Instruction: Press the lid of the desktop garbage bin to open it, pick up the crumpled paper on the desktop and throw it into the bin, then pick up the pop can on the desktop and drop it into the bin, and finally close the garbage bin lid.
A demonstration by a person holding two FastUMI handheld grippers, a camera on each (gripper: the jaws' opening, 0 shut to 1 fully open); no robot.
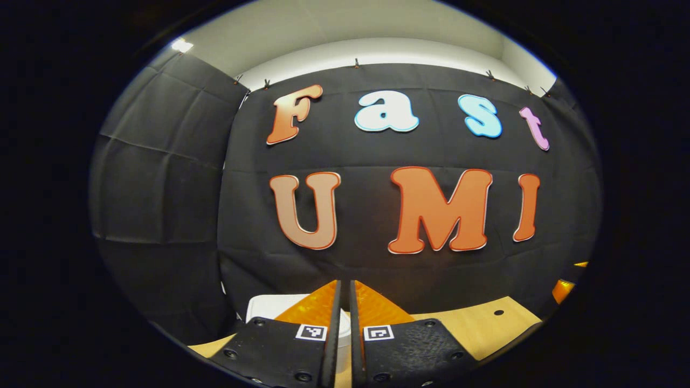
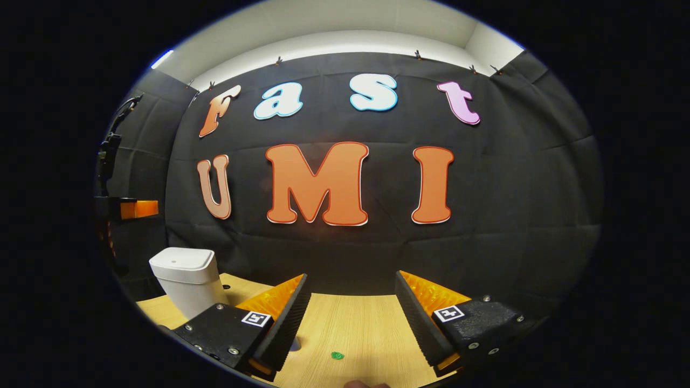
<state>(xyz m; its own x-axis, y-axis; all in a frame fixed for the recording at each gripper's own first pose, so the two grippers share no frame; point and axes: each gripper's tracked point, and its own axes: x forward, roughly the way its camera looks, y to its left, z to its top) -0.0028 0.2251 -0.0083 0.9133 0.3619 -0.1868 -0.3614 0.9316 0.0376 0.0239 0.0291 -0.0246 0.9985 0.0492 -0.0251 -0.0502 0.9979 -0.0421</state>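
Note:
The white desktop bin (image 2: 186, 280) stands on the wooden table (image 2: 356, 323) at the left in the right gripper view, its lid down flat. My right gripper (image 2: 353, 277) is open above the table, to the right of the bin and apart from it, with nothing between its fingers. In the left gripper view my left gripper (image 1: 345, 283) is shut, its fingers almost touching with nothing held. The bin (image 1: 267, 306) peeks out just behind and left of those fingers. The left gripper (image 2: 132, 209) also appears raised at the far left of the right gripper view, above the bin.
A small green mark (image 2: 337, 355) lies on the table between the right gripper's fingers. The black cloth wall closes off the back and sides of the table. The table has a small hole (image 1: 498, 312) near its far right edge.

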